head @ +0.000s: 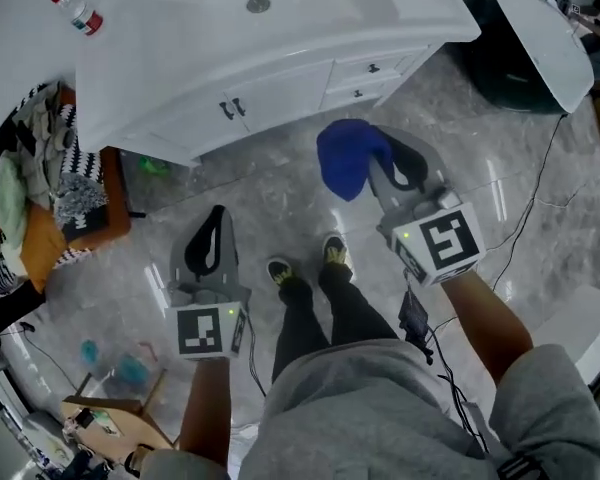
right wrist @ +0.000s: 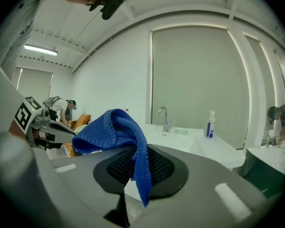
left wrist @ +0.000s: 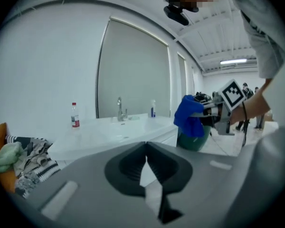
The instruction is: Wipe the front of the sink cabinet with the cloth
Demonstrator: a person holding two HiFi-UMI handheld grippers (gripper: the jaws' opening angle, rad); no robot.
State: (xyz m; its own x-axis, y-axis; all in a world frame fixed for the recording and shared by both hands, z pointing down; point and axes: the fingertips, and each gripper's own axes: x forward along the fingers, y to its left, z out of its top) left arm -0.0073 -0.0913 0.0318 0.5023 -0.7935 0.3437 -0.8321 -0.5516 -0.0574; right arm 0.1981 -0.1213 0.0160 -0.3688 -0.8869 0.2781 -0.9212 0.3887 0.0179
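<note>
Head view: the blue cloth (head: 345, 163) hangs bunched from the right tool (head: 390, 171), whose jaws are closed on one fold of it, above the grey floor (head: 250, 203) and apart from the front of the white sink cabinet (head: 280, 93). The left tool (head: 212, 233), jaws together and holding nothing, hovers lower left. Step in hand, as judged: approach, wiping not yet begun. The next move calls for carrying the cloth forward until it presses flat against the door panels, then sweeping across.

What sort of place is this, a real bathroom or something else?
Likely a bathroom mock-up in a workshop or lab: a white sink cabinet with a faucet, loose cables on the floor, and a strip light overhead.
</note>
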